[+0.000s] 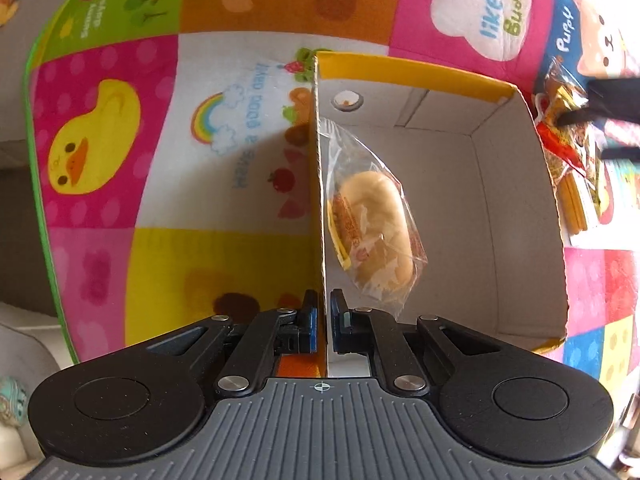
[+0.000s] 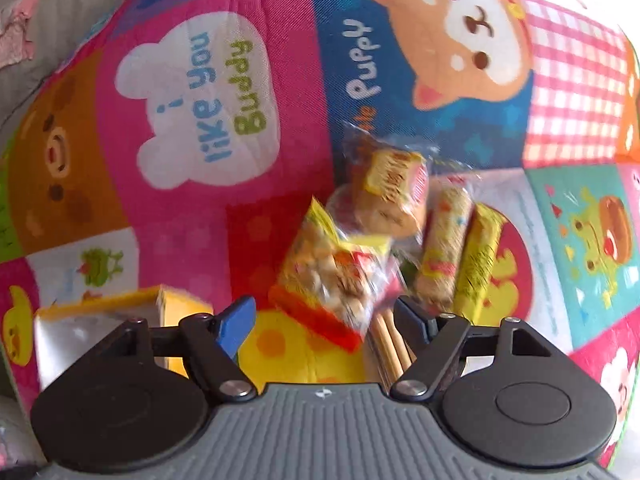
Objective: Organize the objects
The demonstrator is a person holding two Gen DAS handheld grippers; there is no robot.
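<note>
We've got our left gripper [image 1: 324, 312] pinched onto the side wall of the yellow cardboard box with the white inside [image 1: 460, 160], and 1 clear-wrapped bread bun [image 1: 376, 228] leans against that wall inside. Our right gripper [image 2: 324, 320] is spread wide over the pile of yellow and red snack packets [image 2: 336, 276] on the colourful cartoon patchwork mat [image 2: 200, 220], just beside the box.

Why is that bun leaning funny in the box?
The wrapped bun isn't lying flat: it's tipped up against the box wall that the left gripper pinches. The other snacks sit in a messy heap on the mat, under the open right gripper.
</note>
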